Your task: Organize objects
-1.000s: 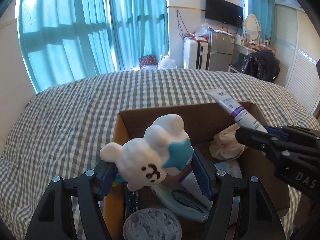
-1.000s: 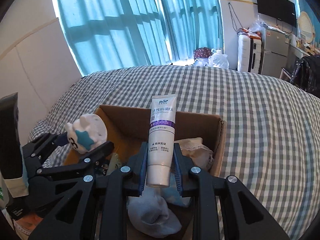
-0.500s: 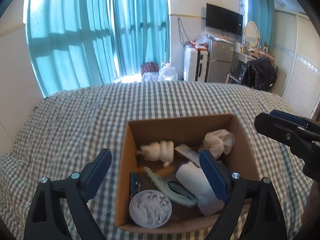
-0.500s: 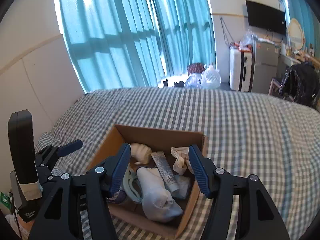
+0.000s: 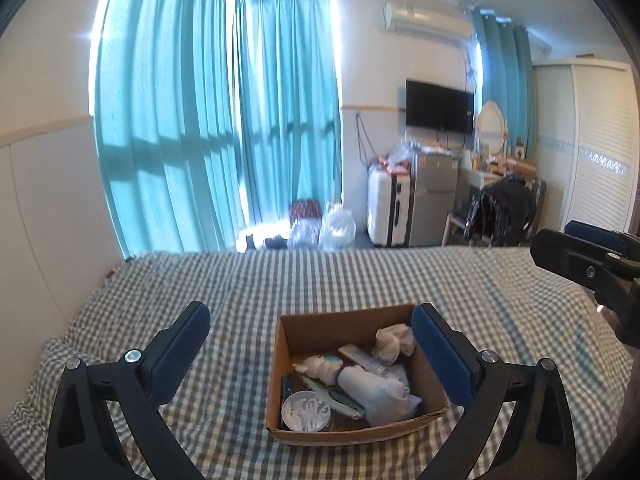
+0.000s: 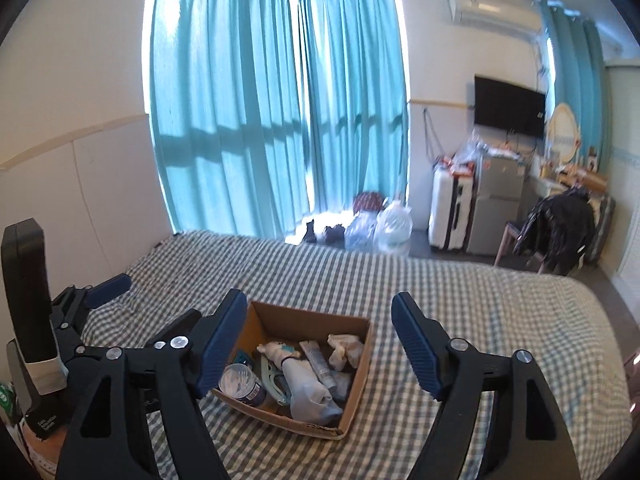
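An open cardboard box [image 5: 352,434] [image 6: 359,374] sits on the checked bed. Inside lie a white bear toy with a teal star [image 5: 320,366] [image 6: 276,350], a white tube with a purple band [image 5: 362,358] [image 6: 320,360], a rolled white sock [image 5: 372,390], a crumpled cloth [image 5: 390,342] and a round clear container [image 5: 306,412] [image 6: 240,384]. My left gripper [image 5: 310,314] [image 6: 152,300] hangs above and short of the box, jaws opening, nothing between them. My right gripper [image 6: 319,300] [image 5: 556,236] is likewise high, jaws opening and empty.
The checked bedspread [image 5: 360,272] spreads around the box on all sides. Teal curtains [image 5: 216,120] cover the far window. A white suitcase [image 5: 386,210], a small fridge [image 5: 432,196] and a chair with dark clothes [image 5: 504,208] stand beyond the bed. A black device [image 6: 24,300] stands at my left.
The left gripper let go of the bear toy and the right one let go of the tube; both now lie in the box. Both grippers opened wide and rose back from the box.
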`<state>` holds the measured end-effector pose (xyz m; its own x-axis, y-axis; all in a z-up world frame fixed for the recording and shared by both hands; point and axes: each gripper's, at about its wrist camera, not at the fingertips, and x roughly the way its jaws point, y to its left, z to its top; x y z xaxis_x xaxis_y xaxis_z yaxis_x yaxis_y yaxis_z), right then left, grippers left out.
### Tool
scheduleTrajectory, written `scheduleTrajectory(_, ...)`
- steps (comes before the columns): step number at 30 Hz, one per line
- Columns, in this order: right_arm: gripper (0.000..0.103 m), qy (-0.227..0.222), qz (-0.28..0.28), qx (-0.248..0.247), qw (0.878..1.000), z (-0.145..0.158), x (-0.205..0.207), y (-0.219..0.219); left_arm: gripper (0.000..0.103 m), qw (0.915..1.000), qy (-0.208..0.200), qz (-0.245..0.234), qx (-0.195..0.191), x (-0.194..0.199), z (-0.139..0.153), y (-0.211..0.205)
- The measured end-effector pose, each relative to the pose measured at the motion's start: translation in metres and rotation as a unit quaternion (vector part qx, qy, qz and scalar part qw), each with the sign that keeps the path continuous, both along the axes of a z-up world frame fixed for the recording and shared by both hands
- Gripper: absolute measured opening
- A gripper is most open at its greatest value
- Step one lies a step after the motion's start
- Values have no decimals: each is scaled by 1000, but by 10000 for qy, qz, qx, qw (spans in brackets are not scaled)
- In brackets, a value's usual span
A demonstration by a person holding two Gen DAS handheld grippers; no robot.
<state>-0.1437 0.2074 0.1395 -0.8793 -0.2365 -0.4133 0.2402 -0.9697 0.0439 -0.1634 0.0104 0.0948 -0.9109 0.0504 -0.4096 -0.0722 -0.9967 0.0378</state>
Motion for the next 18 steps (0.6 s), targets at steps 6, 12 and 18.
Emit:
scheduleTrajectory(6, 90, 313, -240, -53, 9992, 5, 41, 11, 103, 9995, 238, 89, 175, 36, 11, -6)
scheduleTrajectory(12, 99, 423, -499, -261, 9975, -12, 71, 22, 103, 9989, 323, 311, 147, 69, 6, -5)
scheduleTrajectory(18, 103, 606, -1019, -190, 9928, -72, 91, 30, 103, 9979, 268, 493, 309, 97, -33, -14)
